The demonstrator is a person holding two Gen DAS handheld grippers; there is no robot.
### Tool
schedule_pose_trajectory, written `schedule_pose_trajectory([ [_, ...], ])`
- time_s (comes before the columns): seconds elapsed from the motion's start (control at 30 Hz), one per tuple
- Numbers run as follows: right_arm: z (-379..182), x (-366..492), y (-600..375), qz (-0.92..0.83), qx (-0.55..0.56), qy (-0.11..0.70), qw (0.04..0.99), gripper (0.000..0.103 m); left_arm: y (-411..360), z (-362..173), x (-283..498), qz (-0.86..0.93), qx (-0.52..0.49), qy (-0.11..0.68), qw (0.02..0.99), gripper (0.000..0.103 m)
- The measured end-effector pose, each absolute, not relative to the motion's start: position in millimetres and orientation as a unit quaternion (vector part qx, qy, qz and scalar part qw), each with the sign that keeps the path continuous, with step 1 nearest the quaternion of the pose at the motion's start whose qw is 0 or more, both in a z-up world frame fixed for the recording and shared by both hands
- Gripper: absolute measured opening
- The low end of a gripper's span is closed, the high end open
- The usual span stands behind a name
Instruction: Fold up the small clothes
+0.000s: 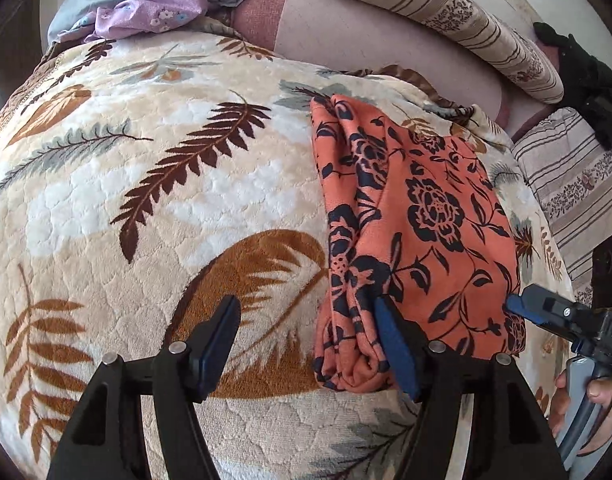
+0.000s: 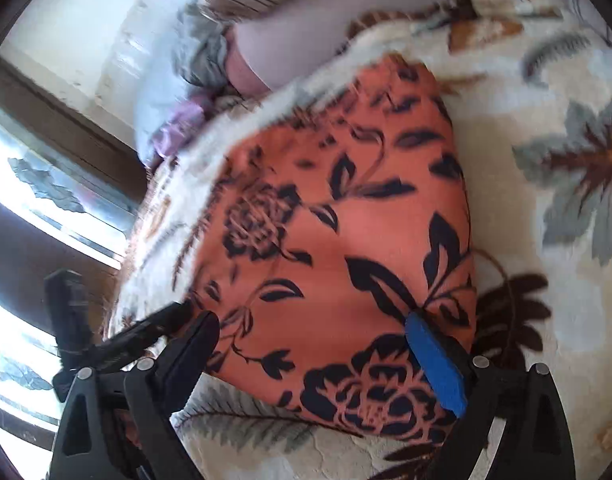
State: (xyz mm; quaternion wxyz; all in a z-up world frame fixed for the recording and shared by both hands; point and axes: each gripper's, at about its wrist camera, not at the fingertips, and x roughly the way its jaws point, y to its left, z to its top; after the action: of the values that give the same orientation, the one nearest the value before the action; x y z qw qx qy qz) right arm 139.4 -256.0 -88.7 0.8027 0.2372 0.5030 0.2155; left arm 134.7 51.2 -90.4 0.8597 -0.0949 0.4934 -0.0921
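Observation:
An orange garment with a dark blue flower print (image 1: 421, 216) lies folded into a long strip on the leaf-patterned blanket (image 1: 166, 184). My left gripper (image 1: 306, 344) is open at the garment's near left corner, its right finger resting on the cloth, its left finger over the blanket. My right gripper (image 1: 517, 306) shows at the garment's near right edge. In the right wrist view the same garment (image 2: 345, 248) fills the middle and my right gripper (image 2: 313, 356) is open just above its near edge, holding nothing.
A pile of lilac and pale blue clothes (image 1: 146, 12) lies at the blanket's far left. Striped pillows (image 1: 457, 20) lie at the far right. A window (image 2: 30, 208) is on the left in the right wrist view.

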Motion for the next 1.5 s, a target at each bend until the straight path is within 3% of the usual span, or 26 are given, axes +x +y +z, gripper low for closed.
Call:
schedule_pose_trajectory([
  [0.17, -51, 118, -253, 0.229, 0.226, 0.459, 0.828, 0.096, 43, -72, 119, -0.084, -0.053, 0.467, 0.879, 0.071],
  [0.3, -88, 124, -247, 0.193, 0.190, 0.523, 0.808, 0.095, 40, -62, 110, -0.084, -0.058, 0.461, 0.882, 0.071],
  [0.4, -80, 120, -250, 0.185, 0.205, 0.509, 0.815, 0.096, 38, -53, 104, -0.082, -0.055, 0.456, 0.885, 0.072],
  [0.6, -33, 85, -239, 0.162, 0.133, 0.447, 0.869, 0.097, 37, -45, 91, -0.062, -0.057, 0.447, 0.891, 0.080],
  [0.7, -40, 60, -229, 0.142, 0.066, 0.466, 0.871, 0.103, 38, -49, 76, -0.030, -0.069, 0.447, 0.892, 0.088],
  [0.9, -71, 20, -226, 0.101, 0.028, 0.506, 0.856, 0.103, 35, -59, 48, 0.026, -0.060, 0.455, 0.888, 0.088],
  [1.5, -20, 12, -223, 0.052, -0.020, 0.454, 0.889, 0.103, -2, 6, 29, 0.033, -0.018, 0.419, 0.907, 0.092],
])
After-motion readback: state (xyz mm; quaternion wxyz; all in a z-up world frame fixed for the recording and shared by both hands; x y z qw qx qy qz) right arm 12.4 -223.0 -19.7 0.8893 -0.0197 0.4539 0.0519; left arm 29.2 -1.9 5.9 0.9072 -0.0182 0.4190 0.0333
